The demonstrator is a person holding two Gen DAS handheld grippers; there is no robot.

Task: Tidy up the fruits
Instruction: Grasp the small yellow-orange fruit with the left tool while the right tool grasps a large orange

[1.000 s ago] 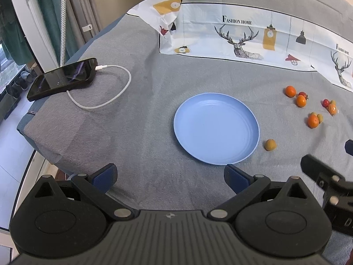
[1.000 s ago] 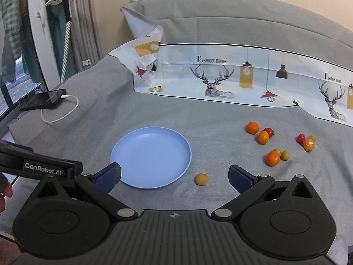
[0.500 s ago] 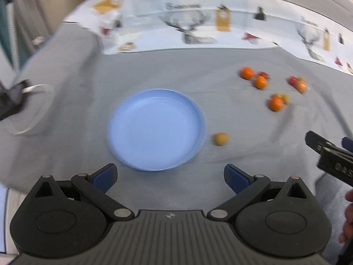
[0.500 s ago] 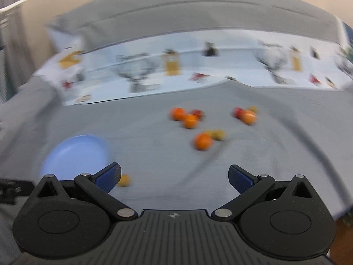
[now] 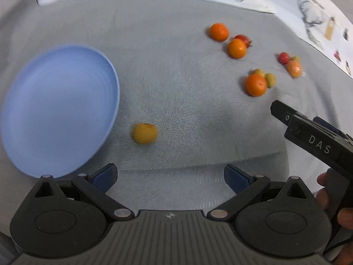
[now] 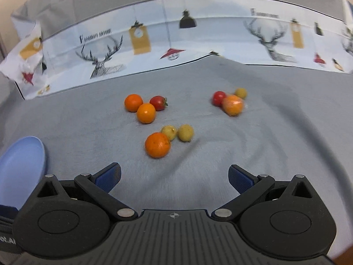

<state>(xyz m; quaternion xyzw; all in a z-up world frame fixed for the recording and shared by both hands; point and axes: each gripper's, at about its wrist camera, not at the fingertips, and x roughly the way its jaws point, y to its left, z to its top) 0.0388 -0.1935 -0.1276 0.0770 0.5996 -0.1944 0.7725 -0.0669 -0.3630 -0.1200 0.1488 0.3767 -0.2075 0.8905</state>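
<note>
Grey cloth (image 6: 275, 132) covers the table, with a white deer-print sheet (image 6: 154, 42) along its far edge. Both views are slightly blurred.

Left wrist view: the left hand-held gripper (image 5: 169, 176) stands wide with nothing between its blue pads (image 5: 103, 175). A blue plate (image 5: 55, 110) lies at its 10 o'clock, bare. A lone yellow fruit (image 5: 144, 133) sits on the cloth just beside the plate's rim, at the plate's 4 o'clock, apart from it. The right hand-held gripper's black body enters from 3 o'clock.

Right wrist view: the right hand-held gripper (image 6: 174, 176) is likewise spread wide and holds nothing. Ahead at 12 o'clock lie three clusters of fruit on the cloth:
- Near cluster: an orange (image 6: 157, 145) touching one of two green-yellow fruits (image 6: 168, 132).
- Far left cluster, at 11 o'clock: two oranges (image 6: 146, 113) touching, with a red tomato (image 6: 157, 103) beside them.
- Far right cluster, at 1 o'clock: a second tomato (image 6: 218, 98), an orange fruit in clear wrap (image 6: 232, 105), and a small green-yellow fruit (image 6: 240, 92).

All clusters lie well apart from the plate (image 6: 24, 154), seen at 9 o'clock.
</note>
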